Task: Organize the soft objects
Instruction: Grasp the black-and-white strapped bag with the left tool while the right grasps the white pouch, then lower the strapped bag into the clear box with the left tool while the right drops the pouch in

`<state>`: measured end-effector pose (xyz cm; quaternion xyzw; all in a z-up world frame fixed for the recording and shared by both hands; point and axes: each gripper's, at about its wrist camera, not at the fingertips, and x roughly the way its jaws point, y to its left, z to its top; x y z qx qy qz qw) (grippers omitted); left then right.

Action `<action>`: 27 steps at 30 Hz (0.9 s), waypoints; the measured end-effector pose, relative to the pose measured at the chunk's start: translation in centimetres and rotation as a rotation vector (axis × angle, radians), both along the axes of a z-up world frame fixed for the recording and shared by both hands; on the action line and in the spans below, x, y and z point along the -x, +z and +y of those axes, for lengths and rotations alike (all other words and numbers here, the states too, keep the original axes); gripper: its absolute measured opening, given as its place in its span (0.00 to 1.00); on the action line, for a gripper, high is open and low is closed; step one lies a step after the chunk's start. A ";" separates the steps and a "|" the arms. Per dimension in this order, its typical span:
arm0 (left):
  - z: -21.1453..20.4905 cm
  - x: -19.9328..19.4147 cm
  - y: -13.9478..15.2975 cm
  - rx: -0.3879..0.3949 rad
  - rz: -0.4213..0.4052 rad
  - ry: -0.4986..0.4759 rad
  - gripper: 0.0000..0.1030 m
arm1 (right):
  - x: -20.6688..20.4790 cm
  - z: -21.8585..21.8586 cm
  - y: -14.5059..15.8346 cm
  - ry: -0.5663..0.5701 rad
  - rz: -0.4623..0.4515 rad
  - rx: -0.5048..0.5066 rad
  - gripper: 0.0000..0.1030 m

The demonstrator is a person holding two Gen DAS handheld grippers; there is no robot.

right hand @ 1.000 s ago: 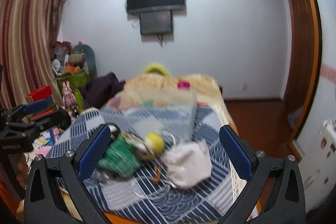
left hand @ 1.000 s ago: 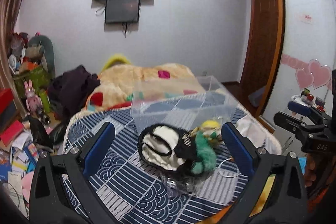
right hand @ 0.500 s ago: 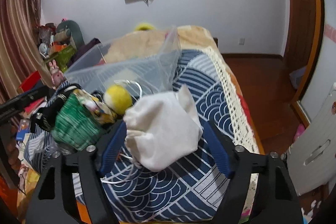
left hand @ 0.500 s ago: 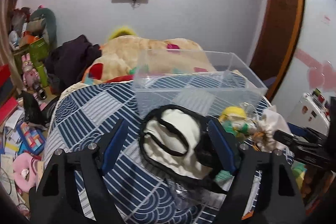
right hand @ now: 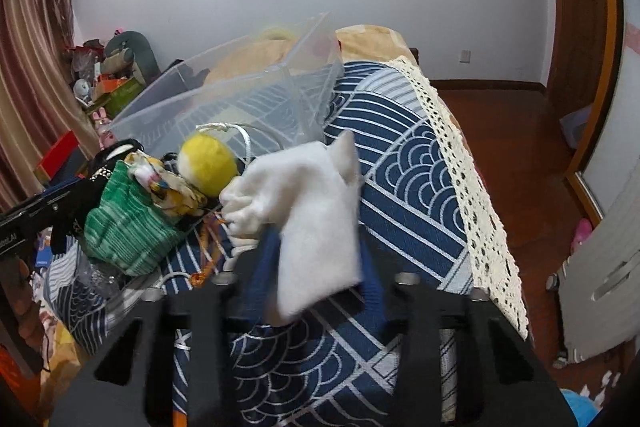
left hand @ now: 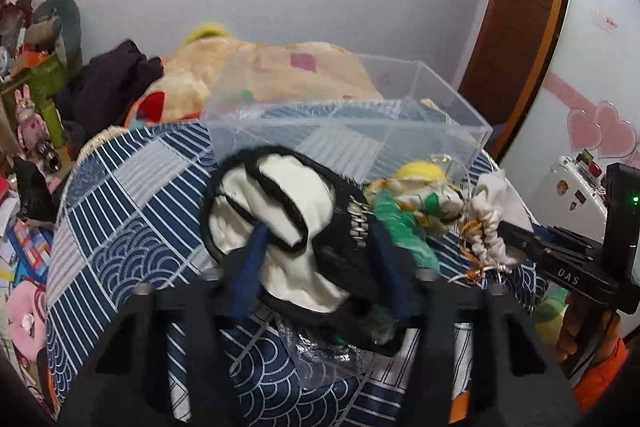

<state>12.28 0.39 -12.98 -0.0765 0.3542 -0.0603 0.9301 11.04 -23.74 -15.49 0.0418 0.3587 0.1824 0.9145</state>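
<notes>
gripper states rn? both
Left gripper: shut on the black-and-white pouch.
Right gripper: shut on the white cloth bag.

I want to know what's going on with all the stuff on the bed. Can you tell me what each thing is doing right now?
Left gripper: closed around the black-and-white pouch.
Black-and-white pouch: gripped, mouth open.
Right gripper: closed on the white cloth bag.
White cloth bag: pinched, drawstring end bunched.
Clear plastic box: open, nothing inside.
Green knitted pouch: lying on the bedspread.
Yellow pompom: resting by the box.
</notes>
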 end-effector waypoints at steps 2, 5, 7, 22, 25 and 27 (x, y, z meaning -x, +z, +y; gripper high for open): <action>0.4 -0.3 -0.4 0.019 0.029 0.000 0.28 | 0.2 0.1 0.2 0.001 -0.008 -0.005 0.24; 0.9 -0.1 -0.1 0.043 0.029 0.005 0.20 | 0.4 0.3 0.7 0.009 -0.022 -0.003 0.20; 1.1 0.3 0.4 0.046 0.015 0.008 0.17 | 0.6 0.5 1.3 0.015 -0.037 -0.005 0.17; 2.9 2.6 8.6 0.045 -0.226 0.022 0.13 | 2.2 1.1 8.0 0.041 -0.258 -0.055 0.16; 2.9 2.3 9.8 0.046 -0.261 0.011 0.13 | 1.7 1.7 8.9 0.043 -0.294 -0.061 0.16; 2.9 1.6 10.4 0.049 -0.285 0.007 0.13 | 1.2 2.2 9.4 0.045 -0.314 -0.060 0.16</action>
